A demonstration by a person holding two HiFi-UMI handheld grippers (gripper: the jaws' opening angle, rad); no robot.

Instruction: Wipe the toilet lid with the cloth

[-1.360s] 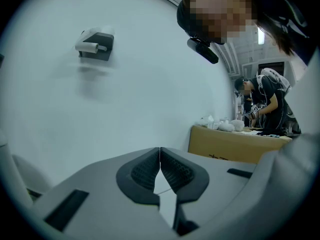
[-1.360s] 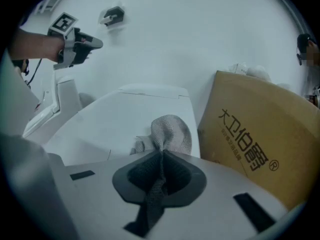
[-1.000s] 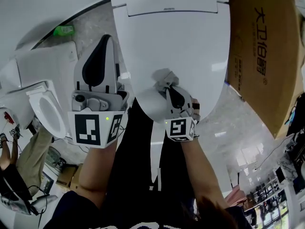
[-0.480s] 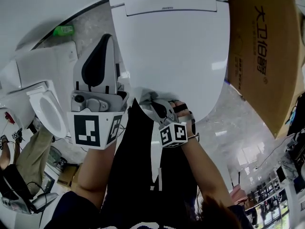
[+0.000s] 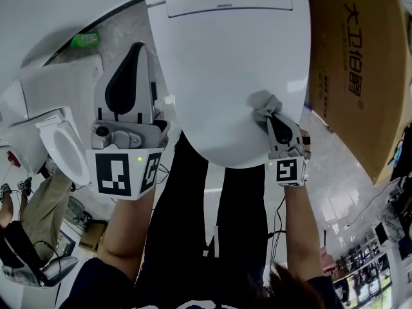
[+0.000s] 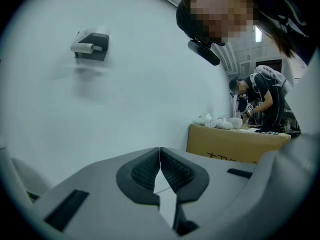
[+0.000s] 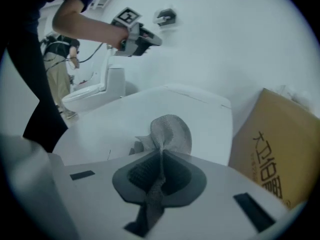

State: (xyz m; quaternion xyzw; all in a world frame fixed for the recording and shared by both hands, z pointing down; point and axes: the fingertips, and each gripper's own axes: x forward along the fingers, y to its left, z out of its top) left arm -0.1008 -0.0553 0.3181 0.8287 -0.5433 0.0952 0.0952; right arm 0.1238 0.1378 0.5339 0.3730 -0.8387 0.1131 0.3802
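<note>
While the fingers of the right gripper (image 5: 271,117) clamp the grey cloth (image 5: 262,101), the cloth rests on the toilet lid (image 5: 228,63) near the lid's right edge. Left of the lid, the left gripper (image 5: 138,49) has its fingers pressed together.

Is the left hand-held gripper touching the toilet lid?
Apart. Right gripper view shows the left hand-held gripper raised in air, well above the toilet lid.

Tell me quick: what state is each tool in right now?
Left tool: closed, empty, held beside the toilet lid.
Right tool: closed on the grey cloth, pressing it to the lid.
</note>
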